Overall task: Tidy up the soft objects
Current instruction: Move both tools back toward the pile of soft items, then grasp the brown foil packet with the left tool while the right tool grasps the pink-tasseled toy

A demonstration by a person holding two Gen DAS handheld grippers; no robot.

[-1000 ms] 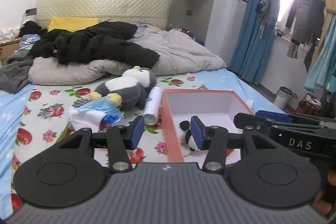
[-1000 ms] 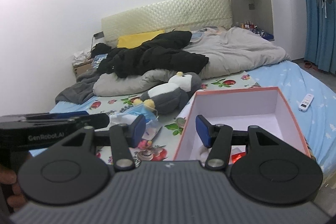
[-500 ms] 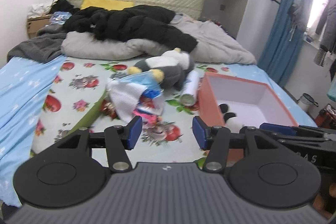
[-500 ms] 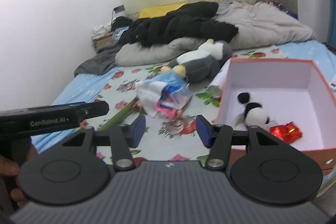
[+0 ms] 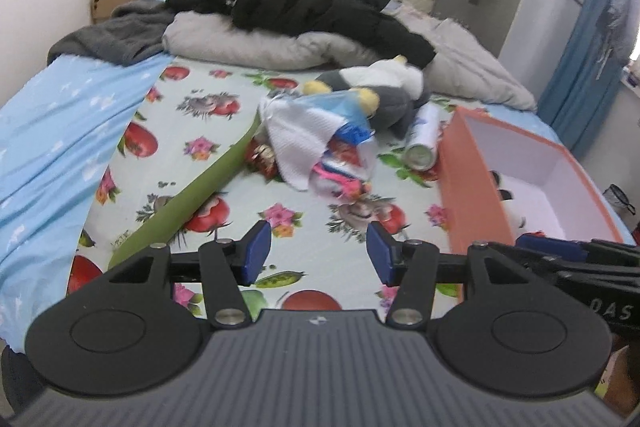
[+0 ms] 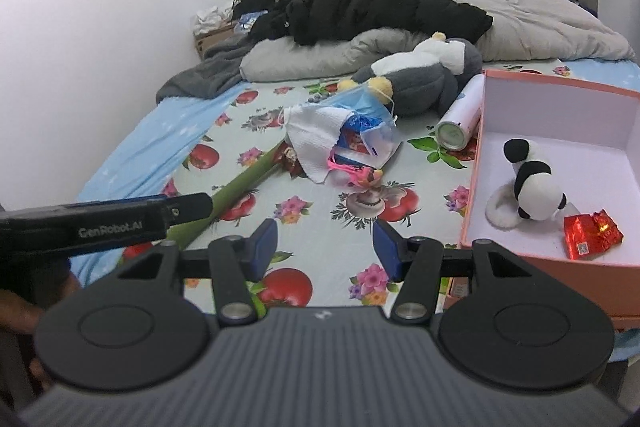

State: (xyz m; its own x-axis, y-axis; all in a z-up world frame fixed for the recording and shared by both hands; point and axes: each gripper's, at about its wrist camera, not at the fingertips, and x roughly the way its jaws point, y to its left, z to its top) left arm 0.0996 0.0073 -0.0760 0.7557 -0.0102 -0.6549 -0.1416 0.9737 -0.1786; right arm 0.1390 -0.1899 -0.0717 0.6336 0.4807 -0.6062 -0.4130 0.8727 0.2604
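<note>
An orange box with a white inside stands on the bed at the right. Inside it lie a small panda plush and a red foil packet. A grey and white penguin plush lies further back, left of the box. In front of it sits a heap: a white cloth, a blue face mask and a pink item. My left gripper is open and empty above the sheet. My right gripper is open and empty too, near the box's front corner.
A white spray can lies between penguin and box. A long green stalk crosses the fruit-print sheet. A black jacket and grey duvet fill the head of the bed. The other gripper's body shows at each view's edge.
Both grippers have come down and tilted toward the bed; the views swung left, so the heap and stalk now sit centre. The left jaws stand slightly wider.
</note>
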